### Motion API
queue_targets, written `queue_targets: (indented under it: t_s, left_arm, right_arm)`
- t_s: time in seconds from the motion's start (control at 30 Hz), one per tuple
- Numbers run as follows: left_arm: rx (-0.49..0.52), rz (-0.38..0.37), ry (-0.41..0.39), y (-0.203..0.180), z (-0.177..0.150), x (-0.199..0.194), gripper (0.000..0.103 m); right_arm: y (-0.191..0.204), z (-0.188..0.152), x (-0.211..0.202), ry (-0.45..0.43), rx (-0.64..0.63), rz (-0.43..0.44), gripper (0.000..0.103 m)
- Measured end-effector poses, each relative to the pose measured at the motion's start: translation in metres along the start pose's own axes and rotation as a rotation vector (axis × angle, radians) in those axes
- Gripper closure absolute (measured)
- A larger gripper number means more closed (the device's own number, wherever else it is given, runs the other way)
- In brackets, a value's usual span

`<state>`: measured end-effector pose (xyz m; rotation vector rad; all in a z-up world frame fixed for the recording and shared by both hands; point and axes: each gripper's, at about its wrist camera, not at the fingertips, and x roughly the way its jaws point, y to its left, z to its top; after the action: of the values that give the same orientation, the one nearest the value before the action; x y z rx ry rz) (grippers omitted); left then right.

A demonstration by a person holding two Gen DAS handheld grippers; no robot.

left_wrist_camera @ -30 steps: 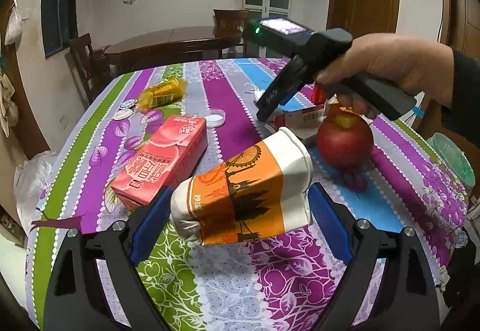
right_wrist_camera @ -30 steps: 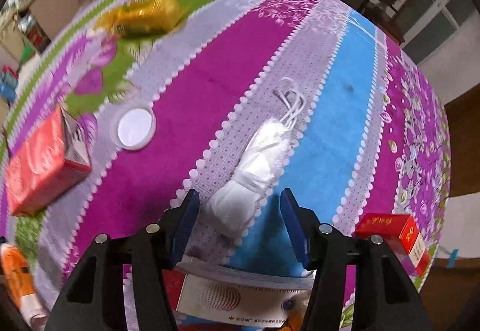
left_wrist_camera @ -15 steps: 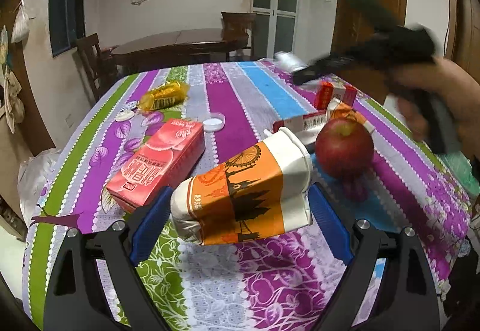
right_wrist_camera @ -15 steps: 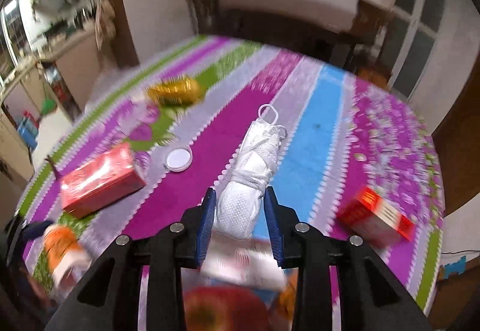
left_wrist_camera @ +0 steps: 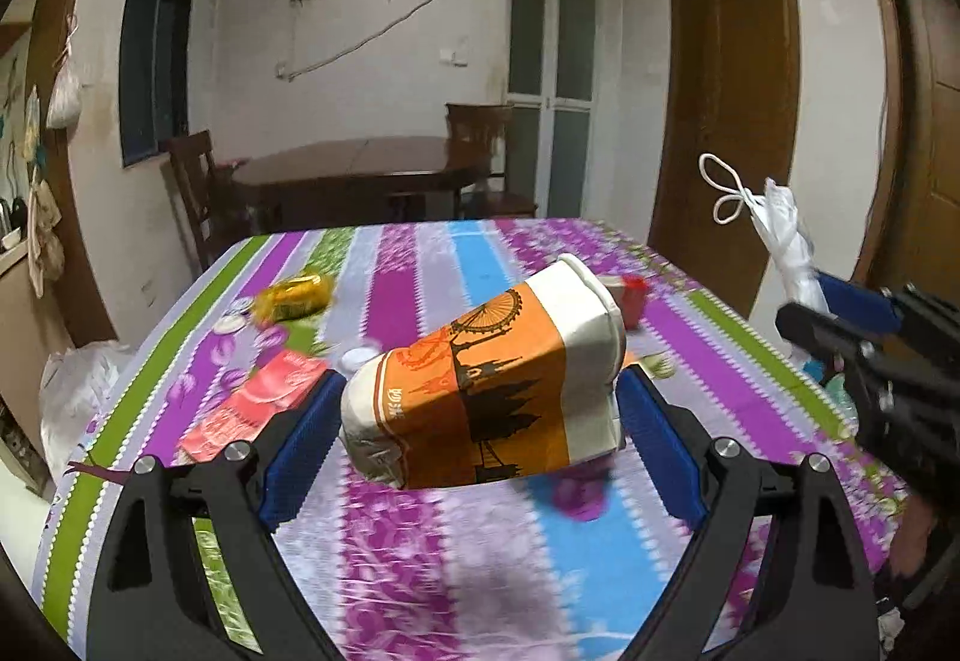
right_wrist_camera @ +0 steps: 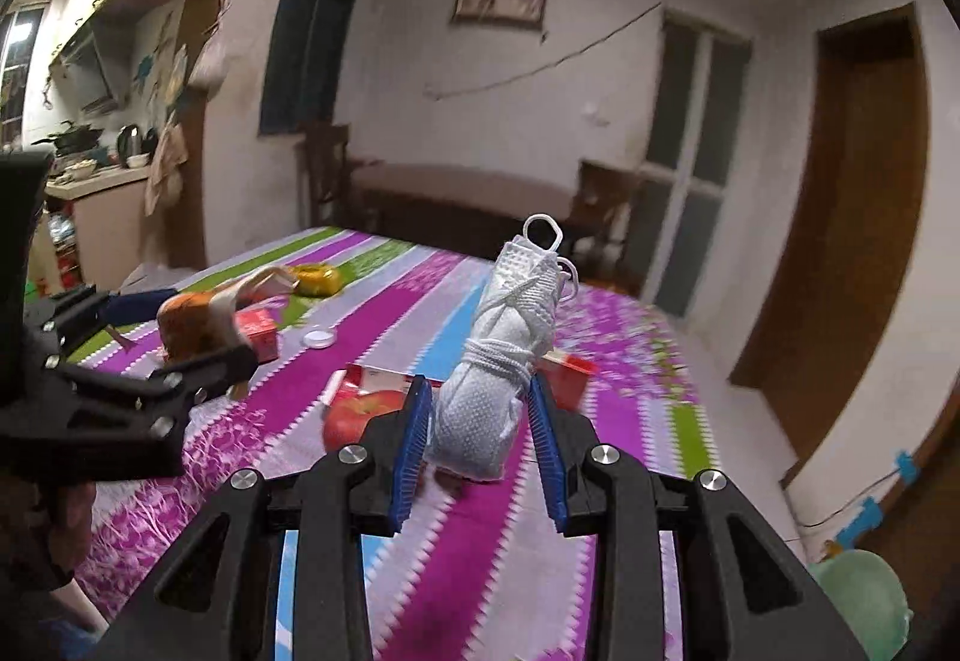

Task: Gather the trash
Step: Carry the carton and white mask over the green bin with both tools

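Partly blurred, the right hand-held gripper [right_wrist_camera: 480, 415] grips a rolled mask [right_wrist_camera: 504, 361]; the left hand-held gripper [left_wrist_camera: 474, 409] clasps a crushed cup [left_wrist_camera: 486, 385].

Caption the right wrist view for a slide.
Right gripper grips a rolled white face mask above the striped tablecloth.

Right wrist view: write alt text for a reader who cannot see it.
The right tool grips a rolled white face mask above a striped floral tablecloth. An apple and red cartons lie behind it; the left tool holds an orange cup.
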<state>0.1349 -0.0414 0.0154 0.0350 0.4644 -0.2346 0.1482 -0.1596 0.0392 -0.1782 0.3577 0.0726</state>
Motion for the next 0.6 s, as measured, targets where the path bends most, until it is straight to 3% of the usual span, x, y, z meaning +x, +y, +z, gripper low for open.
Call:
queue_targets:
  t_s: [0.6]
  left_arm:
    - [0.140,-0.241,-0.018,-0.153,0.028,0.000,0.016]
  right_arm:
    - [-0.147,-0.047,-0.128,-0.016,0.104,-0.241,0.068]
